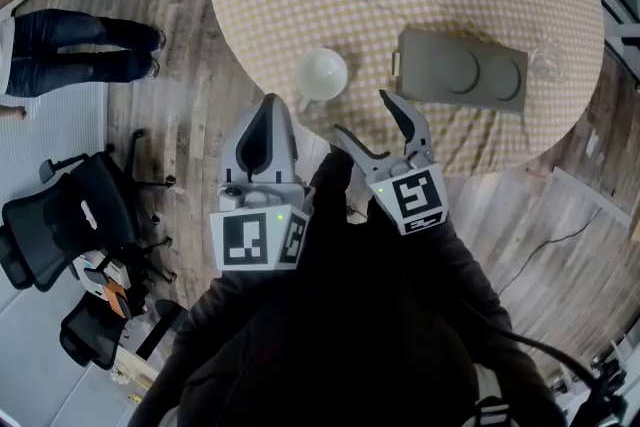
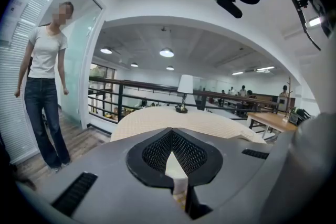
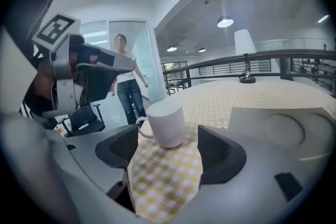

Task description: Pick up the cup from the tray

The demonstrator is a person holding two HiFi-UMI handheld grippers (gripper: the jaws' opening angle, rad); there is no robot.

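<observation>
A white cup (image 1: 321, 74) stands on the yellow checked cloth near the round table's front edge, left of a grey tray (image 1: 420, 65) with two round hollows, both bare. My right gripper (image 1: 367, 120) is open just short of the table edge. In the right gripper view the cup (image 3: 165, 123) stands upright just beyond the open right gripper (image 3: 168, 147), handle to the left, with the tray (image 3: 247, 118) at the right. My left gripper (image 1: 270, 103) is shut and holds nothing, below and left of the cup; its view shows the left gripper (image 2: 171, 157) pointed level across the table.
A clear glass (image 1: 547, 63) stands on the table right of the tray. A small lamp (image 3: 245, 50) is at the table's far side. A person (image 1: 80, 50) stands on the wooden floor to the left, with office chairs (image 1: 70, 215) nearer me.
</observation>
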